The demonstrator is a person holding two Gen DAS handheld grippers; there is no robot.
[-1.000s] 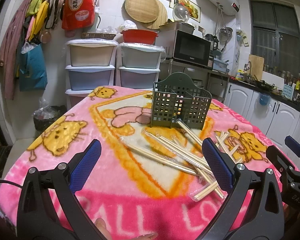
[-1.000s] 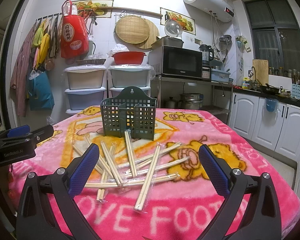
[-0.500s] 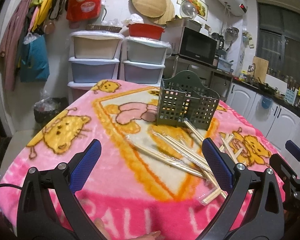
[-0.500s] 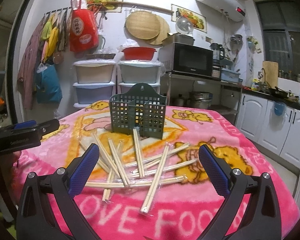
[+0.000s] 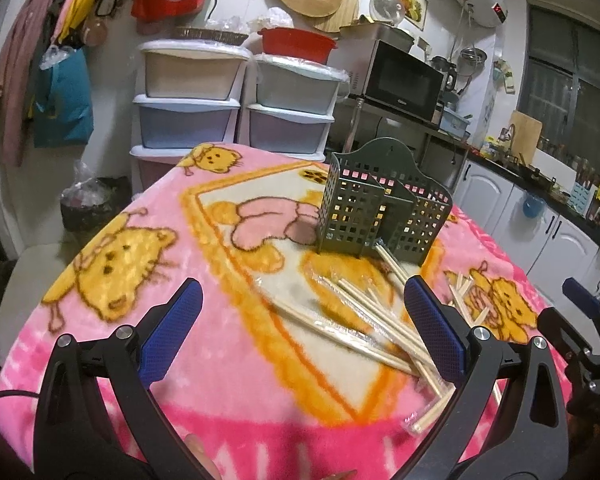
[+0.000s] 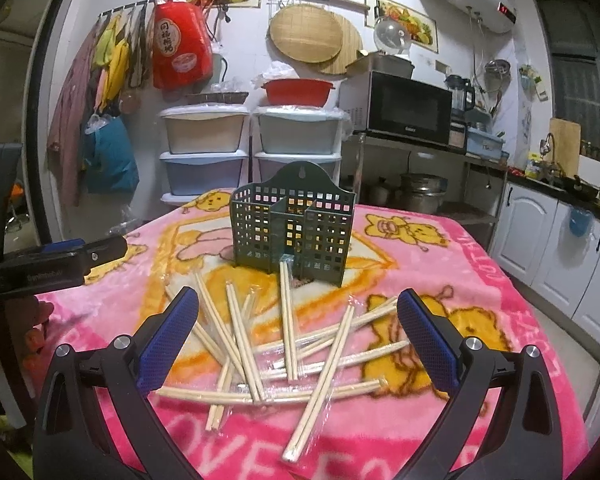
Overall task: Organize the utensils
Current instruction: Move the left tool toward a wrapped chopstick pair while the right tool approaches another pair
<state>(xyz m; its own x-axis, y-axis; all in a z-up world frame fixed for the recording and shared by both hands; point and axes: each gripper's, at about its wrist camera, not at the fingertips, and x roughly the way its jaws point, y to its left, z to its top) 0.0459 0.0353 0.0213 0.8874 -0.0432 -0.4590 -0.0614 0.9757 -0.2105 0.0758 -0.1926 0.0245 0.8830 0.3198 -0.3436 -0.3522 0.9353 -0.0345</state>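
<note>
Well, wrapped chopsticks (image 6: pixel 288 344) lie btwn right tool (image 6: pixel 296 344) tips, untouched.

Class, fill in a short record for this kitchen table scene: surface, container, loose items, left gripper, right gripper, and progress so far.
surface: pink plush blanket with yellow cartoon cats covering the table
container: dark green perforated plastic utensil holder, upright, compartments look empty
loose items: wooden chopstick pairs in clear plastic wrappers, scattered and crossing one another in front of the holder
left gripper: open, holding nothing, above the blanket
right gripper: open, holding nothing, above the chopstick pile
progress: no chopsticks in the holder yet
</note>
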